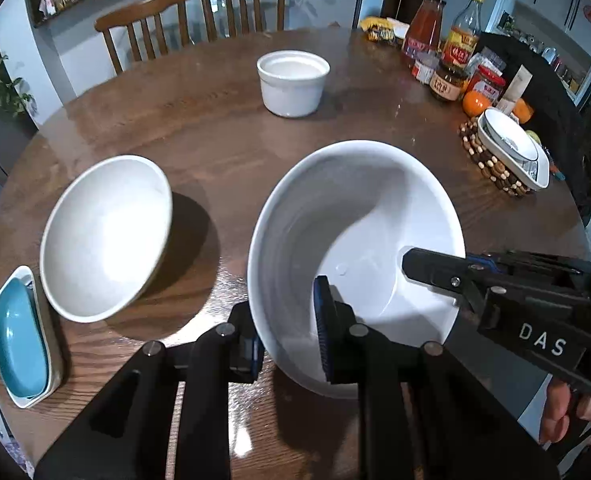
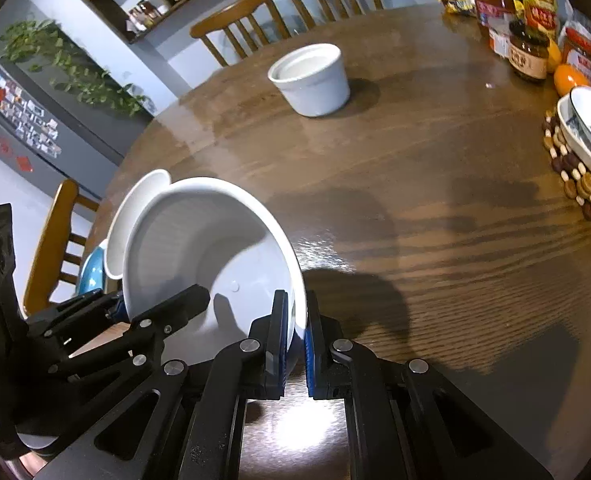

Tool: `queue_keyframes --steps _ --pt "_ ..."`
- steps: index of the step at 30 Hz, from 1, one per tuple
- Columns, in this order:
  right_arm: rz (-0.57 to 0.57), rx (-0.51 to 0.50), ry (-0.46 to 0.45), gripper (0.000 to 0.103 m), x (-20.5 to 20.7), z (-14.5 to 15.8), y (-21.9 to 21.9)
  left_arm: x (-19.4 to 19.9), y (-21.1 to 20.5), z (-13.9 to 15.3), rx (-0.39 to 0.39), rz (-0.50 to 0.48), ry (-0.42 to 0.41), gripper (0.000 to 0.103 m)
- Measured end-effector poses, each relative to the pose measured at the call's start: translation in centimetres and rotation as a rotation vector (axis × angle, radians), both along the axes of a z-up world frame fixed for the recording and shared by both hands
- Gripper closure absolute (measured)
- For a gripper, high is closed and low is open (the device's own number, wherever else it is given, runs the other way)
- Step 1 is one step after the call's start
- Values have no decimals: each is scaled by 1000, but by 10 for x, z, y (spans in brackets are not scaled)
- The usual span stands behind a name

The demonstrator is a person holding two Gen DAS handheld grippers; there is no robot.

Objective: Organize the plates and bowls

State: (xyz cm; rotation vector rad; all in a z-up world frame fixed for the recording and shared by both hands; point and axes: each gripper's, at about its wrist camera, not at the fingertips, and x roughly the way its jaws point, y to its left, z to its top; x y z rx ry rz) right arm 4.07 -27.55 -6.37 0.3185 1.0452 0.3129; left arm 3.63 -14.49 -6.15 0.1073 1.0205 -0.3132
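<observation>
Currently both your grippers clamp the large white ceramic bowl [image 1: 355, 240]: left gripper [image 1: 287, 332] and right gripper [image 2: 295, 332] pinch opposite rim walls. Second wide white bowl [image 1: 105, 236] sits on the brown wooden surface [image 1: 223, 136] just to its left, nearer your left hand, so the likely nesting move goes leftward.

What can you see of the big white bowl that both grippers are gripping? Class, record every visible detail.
The big white bowl looks like glazed ceramic, deep and round, plain white with faint rings on its inner wall, and empty. It is tilted, with a shadow on the wooden table beneath it. The left gripper pinches its near rim, one finger inside and one outside; the right gripper clamps the rim on the other side. A second white bowl sits beside it, apart.
</observation>
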Motion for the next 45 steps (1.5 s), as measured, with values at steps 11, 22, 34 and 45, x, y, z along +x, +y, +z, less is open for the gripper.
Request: queue_keyframes --steps 11,22,34,45 --pt "35 -22 -30 95 -9 17 28 -13 29 12 -56 45 -27 85" --pt "110 -47 -52 95 -6 33 82 -21 83 22 -76 128 -45 85" --pt "183 -70 -93 95 7 50 146 -16 142 36 -71 213 -80 85" --pt "157 -91 -130 95 18 66 155 4 148 45 -78 192 -104 85"
